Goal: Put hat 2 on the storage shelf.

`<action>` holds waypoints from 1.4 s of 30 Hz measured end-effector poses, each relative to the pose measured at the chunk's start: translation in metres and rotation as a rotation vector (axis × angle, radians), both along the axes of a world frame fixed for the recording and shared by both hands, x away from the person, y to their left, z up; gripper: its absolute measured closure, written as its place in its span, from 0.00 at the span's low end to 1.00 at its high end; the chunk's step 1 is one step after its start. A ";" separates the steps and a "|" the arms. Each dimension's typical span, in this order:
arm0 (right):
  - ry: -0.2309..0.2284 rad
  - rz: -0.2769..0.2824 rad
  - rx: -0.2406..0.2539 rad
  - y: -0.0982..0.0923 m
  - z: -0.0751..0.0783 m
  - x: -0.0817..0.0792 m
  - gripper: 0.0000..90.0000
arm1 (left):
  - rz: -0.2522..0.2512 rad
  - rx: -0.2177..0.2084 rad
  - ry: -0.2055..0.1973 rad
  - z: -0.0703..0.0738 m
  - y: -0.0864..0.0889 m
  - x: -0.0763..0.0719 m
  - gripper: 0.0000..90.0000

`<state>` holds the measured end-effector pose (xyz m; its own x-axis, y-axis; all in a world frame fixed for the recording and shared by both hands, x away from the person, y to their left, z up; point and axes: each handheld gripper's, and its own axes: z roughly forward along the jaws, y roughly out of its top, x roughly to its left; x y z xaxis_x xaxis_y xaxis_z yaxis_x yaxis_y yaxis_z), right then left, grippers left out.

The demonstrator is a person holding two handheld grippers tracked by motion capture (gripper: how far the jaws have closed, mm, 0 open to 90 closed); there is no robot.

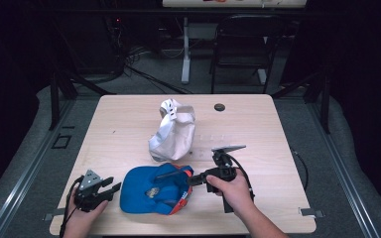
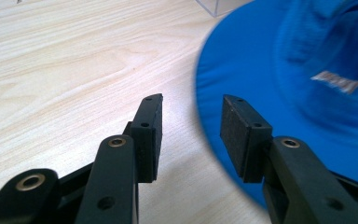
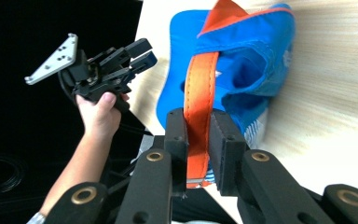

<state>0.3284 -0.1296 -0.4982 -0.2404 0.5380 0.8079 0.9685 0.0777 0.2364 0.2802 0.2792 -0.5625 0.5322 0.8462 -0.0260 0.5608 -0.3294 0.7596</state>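
Note:
A blue cap (image 1: 149, 191) with an orange band lies near the table's front edge. My right gripper (image 1: 178, 177) reaches in from the right, and its jaws are shut on the orange band (image 3: 199, 93) at the cap's edge. In the right gripper view (image 3: 198, 126) the band runs up between the pads to the blue cap (image 3: 261, 51). My left gripper (image 1: 111, 186) sits just left of the cap, open, with nothing between its jaws. In the left gripper view (image 2: 191, 121) the blue brim (image 2: 298, 70) lies beside the right pad. The left gripper (image 3: 142, 53) also appears in the right gripper view, held in a hand.
A white cap (image 1: 173, 131) lies crumpled at the middle of the wooden table (image 1: 114, 124). A small black disc (image 1: 220, 106) sits near the far edge. A clear box corner (image 2: 214, 5) shows beyond the blue cap. A black chair (image 1: 243, 44) stands behind the table.

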 end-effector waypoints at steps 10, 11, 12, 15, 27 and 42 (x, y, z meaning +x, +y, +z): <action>0.058 0.007 0.142 -0.011 0.024 0.000 0.88 | 0.002 -0.009 0.009 -0.001 0.000 0.001 0.65; 0.064 -0.010 0.184 -0.008 0.029 0.001 0.88 | 0.001 -0.005 0.015 -0.001 0.001 0.000 0.65; 0.064 -0.010 0.184 -0.008 0.029 0.001 0.88 | 0.001 -0.005 0.015 -0.001 0.001 0.000 0.65; 0.065 0.006 0.237 -0.007 0.039 0.004 0.88 | 0.004 -0.006 0.020 0.000 0.001 0.000 0.65; 0.048 -0.023 0.348 -0.003 0.085 0.009 0.88 | 0.008 -0.017 0.011 0.000 0.003 0.000 0.64; 0.001 -0.089 0.357 -0.034 0.111 0.003 0.88 | 0.002 -0.022 -0.004 -0.001 0.000 0.003 0.58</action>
<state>0.3312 -0.1638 -0.3870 -0.2040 0.2413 0.9488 0.9681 -0.0944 0.2321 0.2836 0.2794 -0.5633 0.5304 0.8467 -0.0424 0.5584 -0.3113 0.7689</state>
